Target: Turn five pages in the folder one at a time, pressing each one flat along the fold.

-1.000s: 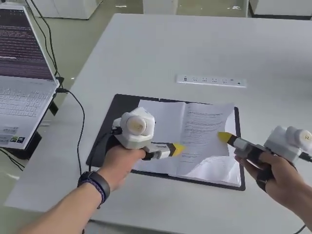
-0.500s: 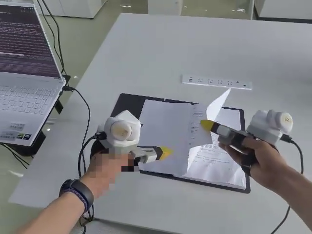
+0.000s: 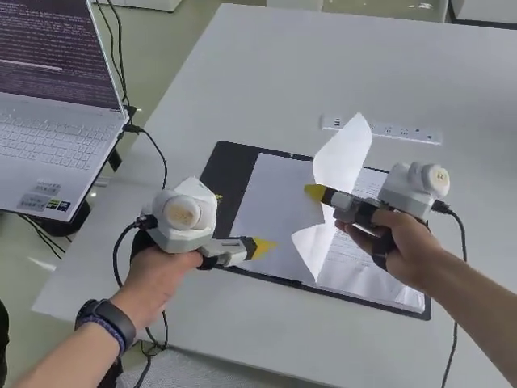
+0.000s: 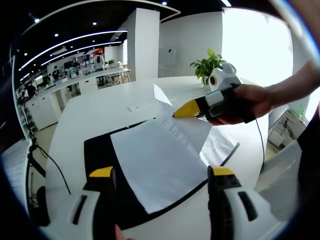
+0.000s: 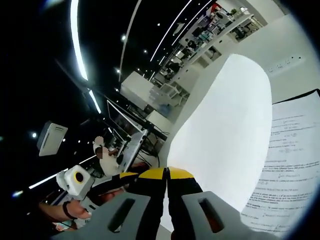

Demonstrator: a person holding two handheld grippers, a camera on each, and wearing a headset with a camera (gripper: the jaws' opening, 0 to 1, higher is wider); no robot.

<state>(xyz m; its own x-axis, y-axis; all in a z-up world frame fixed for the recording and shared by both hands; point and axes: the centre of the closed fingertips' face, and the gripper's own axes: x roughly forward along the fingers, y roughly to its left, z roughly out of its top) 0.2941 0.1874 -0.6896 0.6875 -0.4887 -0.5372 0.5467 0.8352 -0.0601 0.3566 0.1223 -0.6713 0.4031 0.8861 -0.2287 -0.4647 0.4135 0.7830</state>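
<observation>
My R claw [image 3: 313,192] clenched on page [image 3: 343,152], held up mid-turn over folder [image 3: 229,171] on table [image 3: 266,73], L claw [image 3: 260,246] released at folder's near edge; risk: pg slips or creases/tears if swung too fast.

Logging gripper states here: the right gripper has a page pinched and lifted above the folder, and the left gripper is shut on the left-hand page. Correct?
Not quite: the left gripper is open, holding nothing, as the left gripper view shows. The right gripper does have a page pinched and lifted above the folder.
</observation>
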